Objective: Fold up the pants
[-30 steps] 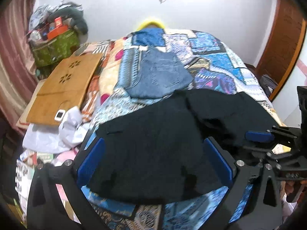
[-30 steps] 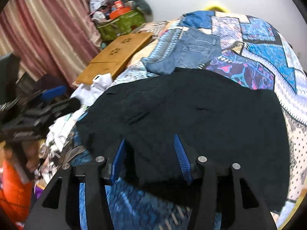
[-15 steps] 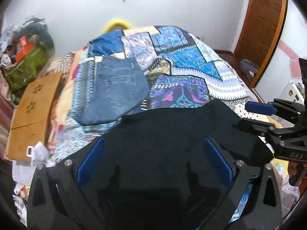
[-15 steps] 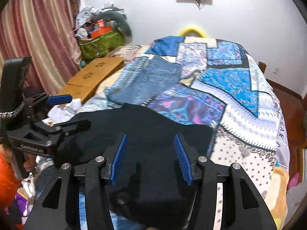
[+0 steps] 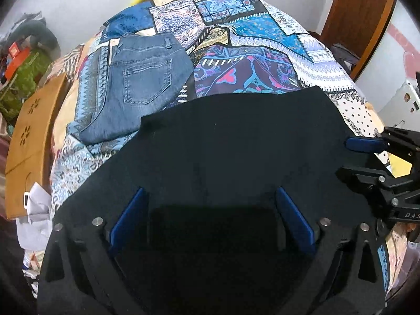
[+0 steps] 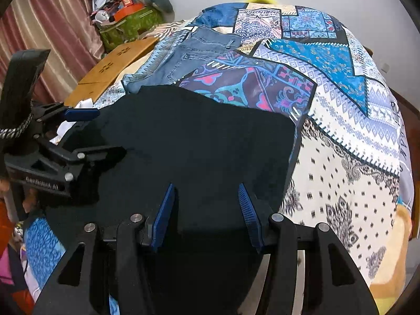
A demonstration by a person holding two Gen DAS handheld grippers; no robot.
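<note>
Black pants [image 5: 236, 152] lie spread on the patterned bedspread [image 5: 262, 39], also in the right wrist view [image 6: 199, 144]. My left gripper [image 5: 210, 218] hovers over their near edge with its blue pads wide apart and nothing between them. My right gripper [image 6: 207, 215] is open over the near right part of the pants [image 6: 199, 144]. Each gripper shows in the other's view, the right one [image 5: 367, 157] at the pants' right edge, the left one [image 6: 86, 134] at their left edge.
Folded blue jeans [image 5: 141, 84] lie on the bed beyond the black pants. A wooden board [image 5: 29, 136] and white cloth [image 5: 34, 210] sit at the bed's left side. A green bag with clutter [image 6: 128, 26] stands by the curtain. A wooden door [image 5: 362, 18] is at right.
The black pants went from a rumpled heap to a flatter, squarer spread on the bed. Both grippers tilted down over the near edge; both stay open.
</note>
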